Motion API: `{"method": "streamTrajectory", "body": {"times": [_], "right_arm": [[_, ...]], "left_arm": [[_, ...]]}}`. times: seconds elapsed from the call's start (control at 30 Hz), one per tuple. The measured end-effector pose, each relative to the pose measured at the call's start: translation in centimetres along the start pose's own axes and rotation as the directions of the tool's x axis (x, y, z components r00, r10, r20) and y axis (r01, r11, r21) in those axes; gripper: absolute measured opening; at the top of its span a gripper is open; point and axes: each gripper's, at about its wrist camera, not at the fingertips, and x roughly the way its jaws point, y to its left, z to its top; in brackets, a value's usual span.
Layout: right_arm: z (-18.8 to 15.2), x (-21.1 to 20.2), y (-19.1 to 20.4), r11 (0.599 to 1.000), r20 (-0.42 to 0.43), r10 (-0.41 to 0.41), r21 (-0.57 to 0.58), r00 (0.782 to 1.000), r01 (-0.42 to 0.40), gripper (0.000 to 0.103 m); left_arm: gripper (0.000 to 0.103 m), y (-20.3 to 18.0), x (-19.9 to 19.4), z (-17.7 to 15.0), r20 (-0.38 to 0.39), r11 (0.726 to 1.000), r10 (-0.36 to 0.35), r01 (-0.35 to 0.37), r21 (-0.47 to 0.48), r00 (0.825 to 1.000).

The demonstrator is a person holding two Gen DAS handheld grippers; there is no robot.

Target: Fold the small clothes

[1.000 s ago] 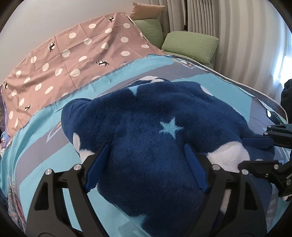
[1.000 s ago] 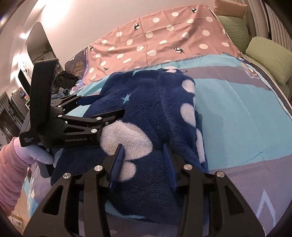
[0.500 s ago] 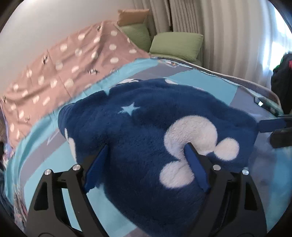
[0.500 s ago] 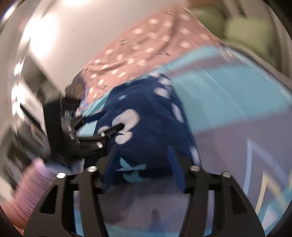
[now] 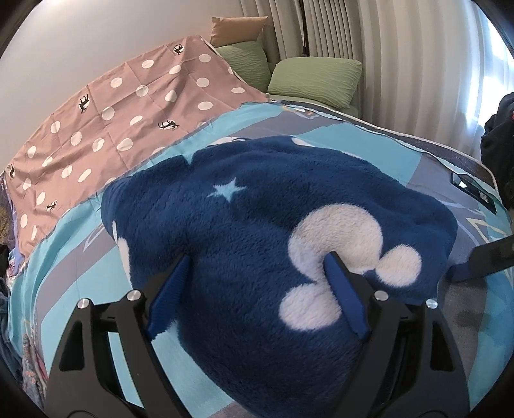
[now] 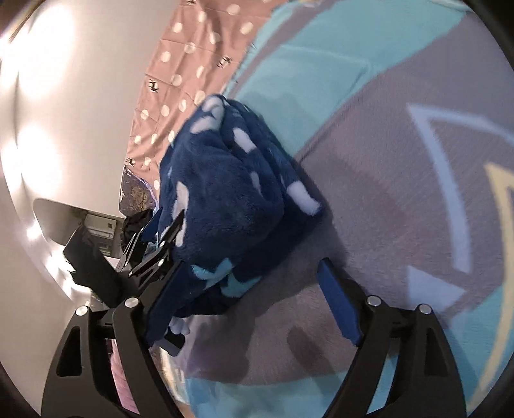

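My left gripper (image 5: pixel 257 283) stands wide, and the dark blue fleece garment (image 5: pixel 273 218) fills the space between its two blue fingers (image 5: pixel 345 300). The fleece bulges up between them, but I cannot tell if the pads really press on it or only stand beside it. The garment is thick and fluffy, with white round patches (image 5: pixel 334 254) and a small light blue star (image 5: pixel 226 190) on the top. It lies folded in a heap on the turquoise and grey bedspread (image 5: pixel 80 276), about in the middle of the bed.

My right gripper (image 6: pixel 253 289) is rolled to one side, so its view is tilted. Its jaws are opening at this moment. The left finger (image 6: pixel 163 308) lies at the lower edge of the garment (image 6: pixel 225 193), and the right finger stands free over the grey part of the bedspread (image 6: pixel 369 193). Between them is mostly the bare cover and only a corner of the fleece, not pinched. From the left camera I see only the tip of this gripper at the right edge, just beside the garment.

Behind the bedspread lies a pink sheet with white dots (image 5: pixel 128 106), and at the head of the bed are two green pillows (image 5: pixel 314 78) and a tan cushion (image 5: pixel 237 29). There are no boxes or baskets in my views; the garment lies straight on the bed cover
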Motion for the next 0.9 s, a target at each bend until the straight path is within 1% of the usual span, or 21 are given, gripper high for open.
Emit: {"method": "streamTrajectory", "body": {"times": [0.07, 0.2, 0.43, 0.5, 0.7, 0.9], "right_arm": [[0.2, 0.3, -0.1, 1.0, 0.019, -0.002, 0.016, 1.0, 0.002, 0.083], [0.8, 0.8, 0.1, 1.0, 0.033, 0.001, 0.025, 0.999, -0.002, 0.089], [2.0, 2.6, 1.5, 0.999, 0.06, -0.036, -0.01, 0.998, 0.037, 0.096], [2.3, 3.1, 1.8, 0.999, 0.067, -0.041, -0.007, 0.997, 0.042, 0.101], [3.1, 4.5, 2.3, 0.997, 0.113, -0.07, -0.022, 0.991, 0.073, 0.102], [3.3, 5.5, 3.0, 0.99, 0.147, -0.101, -0.078, 0.984, 0.113, 0.1]], "left_arm": [[0.085, 0.0, 0.0, 0.0, 0.001, 1.0, 0.001, -0.001, 0.001, 1.0], [0.085, 0.0, 0.0, 0.0, 0.004, 1.0, -0.003, 0.003, 0.0, 1.0], [0.085, 0.0, 0.0, 0.1, 0.014, 1.0, -0.018, 0.018, -0.005, 1.0], [0.085, 0.0, 0.0, 0.1, 0.018, 1.0, -0.024, 0.024, -0.008, 1.0], [0.085, 0.1, 0.2, 0.2, 0.028, 0.999, -0.036, 0.037, -0.015, 0.999], [0.085, 0.4, 0.1, -0.1, 0.042, 0.998, -0.052, 0.053, -0.027, 0.998]]}}
